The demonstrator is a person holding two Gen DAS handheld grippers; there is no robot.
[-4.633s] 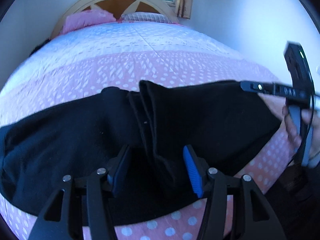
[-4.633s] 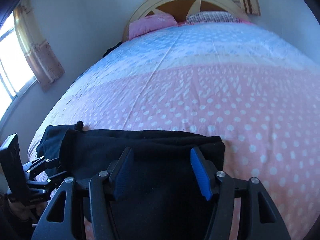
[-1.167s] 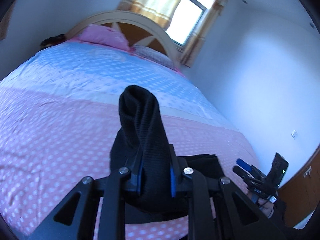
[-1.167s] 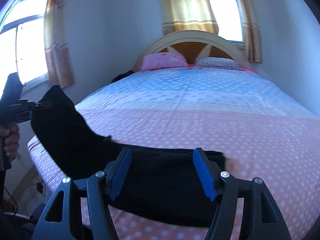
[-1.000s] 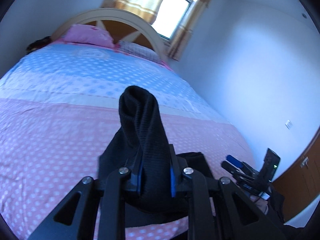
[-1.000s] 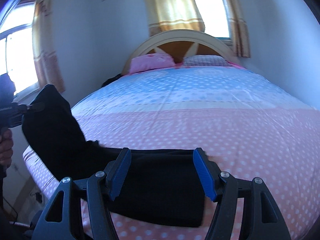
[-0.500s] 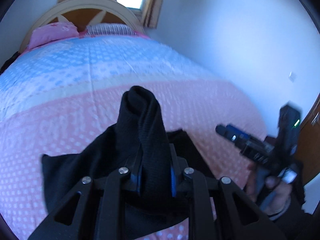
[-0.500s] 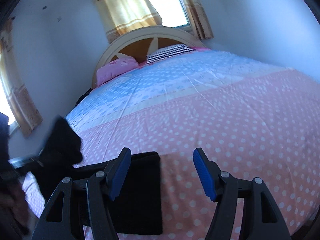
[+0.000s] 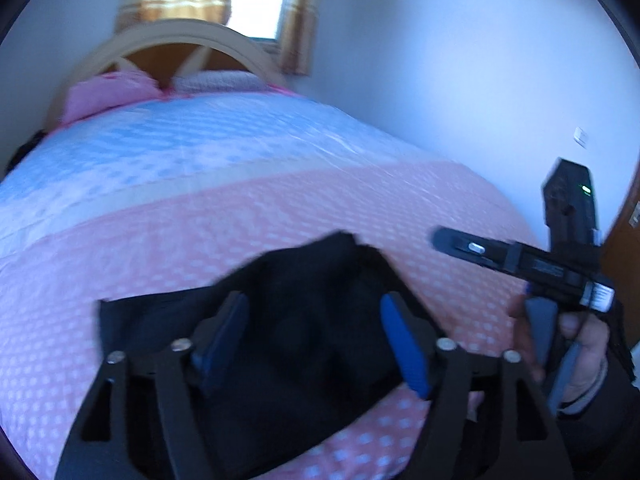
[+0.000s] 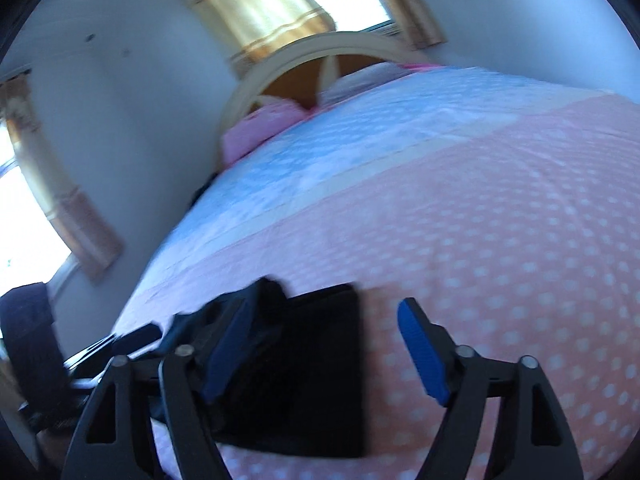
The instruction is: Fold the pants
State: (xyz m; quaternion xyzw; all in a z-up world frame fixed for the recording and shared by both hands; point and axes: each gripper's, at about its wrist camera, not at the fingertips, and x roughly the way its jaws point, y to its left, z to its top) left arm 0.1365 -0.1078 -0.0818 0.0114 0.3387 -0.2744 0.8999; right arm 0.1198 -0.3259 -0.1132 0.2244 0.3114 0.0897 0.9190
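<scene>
left tool [image 9: 316, 338] spread over black pants [image 9: 304, 288], pink dotted bedspread [image 9: 160, 232], arched headboard [image 9: 176, 36]

black cloth pants [image 9: 304, 320]: we see matt, soft fabric
pink dotted cotton bedspread [image 10: 520, 208]: we see matt, quilted cloth
arched wooden headboard [image 9: 176, 40]: smooth, painted cream
left tongs [image 9: 316, 332]: blue ribbed pads, black matt plastic

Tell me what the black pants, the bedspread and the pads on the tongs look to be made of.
Black pants: soft matte cloth, possibly knit; they slump in folds with no shine, but blur hides the weave.
Bedspread: thin printed fabric, probably cotton or a blend; pink and blue bands with white dots, faint creases.
Pads: blue, likely rubber or soft plastic; dull and moulded-looking on the black rigid tongs.
</scene>
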